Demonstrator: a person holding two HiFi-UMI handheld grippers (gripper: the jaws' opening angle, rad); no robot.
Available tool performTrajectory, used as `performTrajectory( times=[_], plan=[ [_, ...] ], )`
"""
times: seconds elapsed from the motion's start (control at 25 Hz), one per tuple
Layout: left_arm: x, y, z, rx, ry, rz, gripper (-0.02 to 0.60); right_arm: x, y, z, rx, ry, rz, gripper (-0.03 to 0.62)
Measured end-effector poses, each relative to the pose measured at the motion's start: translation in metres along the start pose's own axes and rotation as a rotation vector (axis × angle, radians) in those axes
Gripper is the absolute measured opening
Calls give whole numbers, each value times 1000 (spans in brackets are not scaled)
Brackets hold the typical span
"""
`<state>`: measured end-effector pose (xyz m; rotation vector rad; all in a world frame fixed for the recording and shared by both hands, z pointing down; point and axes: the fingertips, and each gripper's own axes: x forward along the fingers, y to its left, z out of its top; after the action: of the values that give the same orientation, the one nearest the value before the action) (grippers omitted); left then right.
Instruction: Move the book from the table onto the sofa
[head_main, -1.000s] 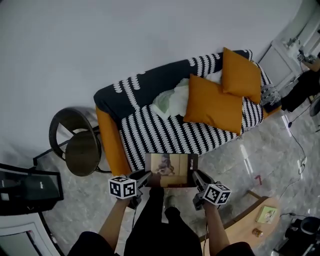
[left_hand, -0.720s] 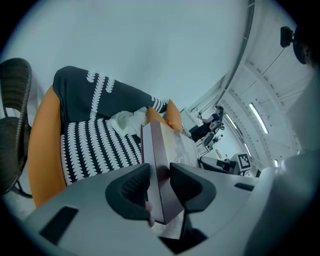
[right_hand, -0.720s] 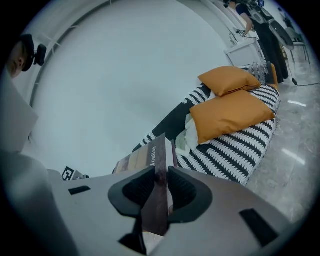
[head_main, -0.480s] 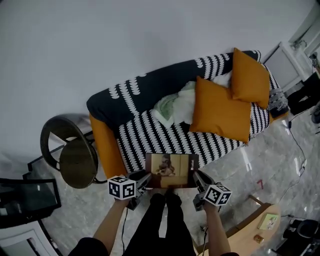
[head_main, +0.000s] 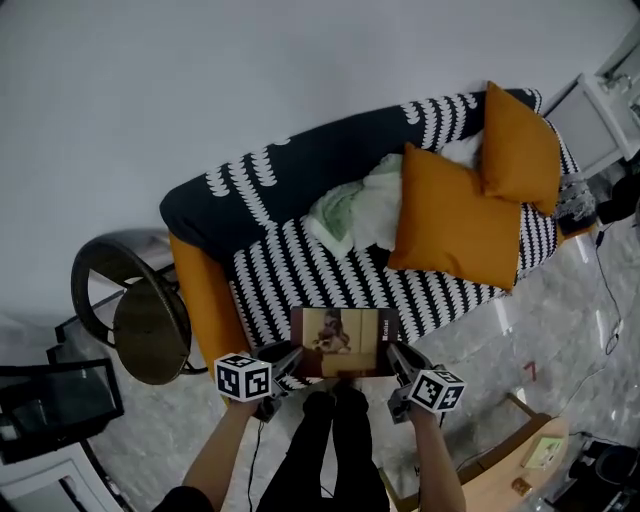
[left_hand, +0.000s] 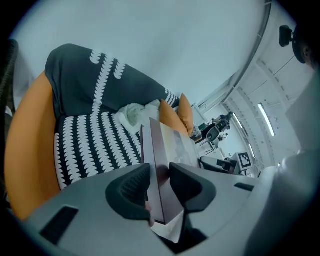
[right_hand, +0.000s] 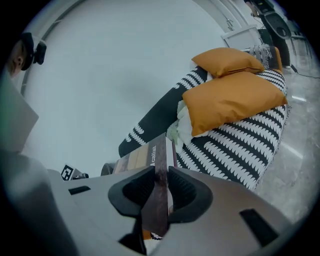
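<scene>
I hold the book (head_main: 343, 342), dark with a picture on its cover, flat between both grippers over the front edge of the sofa (head_main: 300, 270). My left gripper (head_main: 290, 355) is shut on the book's left edge (left_hand: 156, 170). My right gripper (head_main: 396, 356) is shut on the book's right edge (right_hand: 159, 187). The sofa has a black-and-white patterned seat and orange sides (left_hand: 27, 145). In both gripper views the book stands edge-on between the pads.
Two orange cushions (head_main: 455, 215) and a pale crumpled cloth (head_main: 350, 205) lie on the sofa's right half. A round dark stool (head_main: 145, 325) stands left of the sofa. A wooden table (head_main: 520, 460) is at the lower right. My legs (head_main: 335, 450) stand below the book.
The sofa has come nearer and lower in the head view; both grippers, still shut on the book, have carried it forward and down over the seat's front edge.
</scene>
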<state>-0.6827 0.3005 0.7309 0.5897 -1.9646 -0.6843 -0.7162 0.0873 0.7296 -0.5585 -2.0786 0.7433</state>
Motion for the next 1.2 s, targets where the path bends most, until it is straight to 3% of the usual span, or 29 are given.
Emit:
performTrajectory(
  times=[0.52,0.72,0.88,1.12,1.2],
  plan=[
    [84,87,-2,-68,17,25,133,95,-78,-15,54,50,-36,100],
    [101,109,-4,-52,30,60,157,115,-94,-21,12,64,-80,107],
    [104,116,-7,-53,37,84,209,118,-101,-23,9,76,-99,135],
    [95,103,0,-28,17,103,205,109,-89,-16,0,81,-80,133],
    [87,89,6,-11,-4,102,175,101,-78,-12,-7,78,-62,133]
  ],
)
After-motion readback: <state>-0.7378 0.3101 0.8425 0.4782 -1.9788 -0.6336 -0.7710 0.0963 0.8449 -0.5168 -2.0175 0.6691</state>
